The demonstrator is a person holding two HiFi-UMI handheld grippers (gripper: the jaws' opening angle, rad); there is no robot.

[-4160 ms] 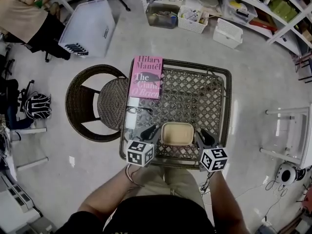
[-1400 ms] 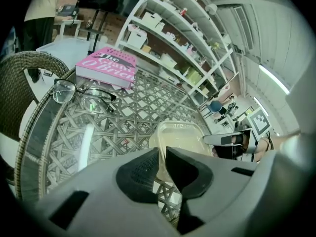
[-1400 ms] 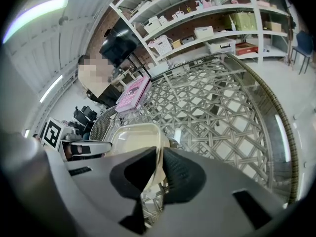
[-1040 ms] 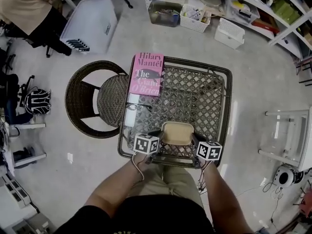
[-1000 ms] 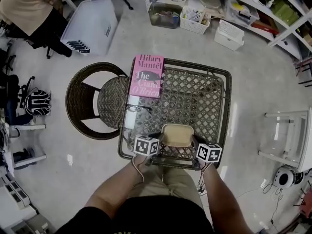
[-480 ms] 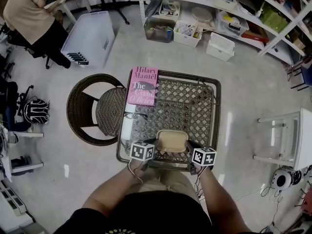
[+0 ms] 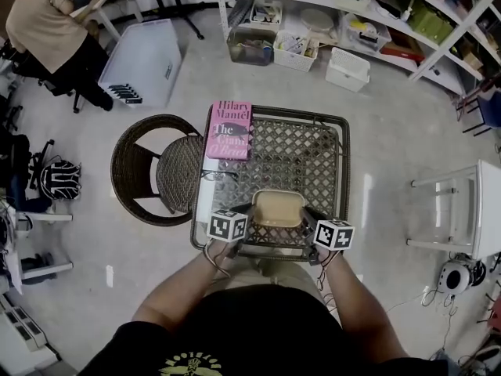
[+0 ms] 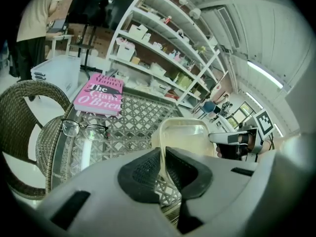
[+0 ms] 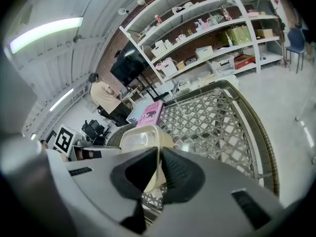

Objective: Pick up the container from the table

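Left gripper (image 8: 163, 164) clamped on left rim of beige plastic container (image 7: 278, 208); right gripper (image 9: 159, 169) clamped on opposite rim. Container over near edge of wicker table (image 7: 345, 163) (glass-topped), possibly just lifted, contact unclear. Beyond: eyeglasses (image 7: 218, 175), then pink book (image 7: 229, 129) at far-left corner.

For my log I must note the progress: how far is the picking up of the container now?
Done: left gripper and right gripper are each shut on a side rim of the container. In hand: the lift itself; whether it has cleared the table I cannot tell. Left: raising it clearly off.
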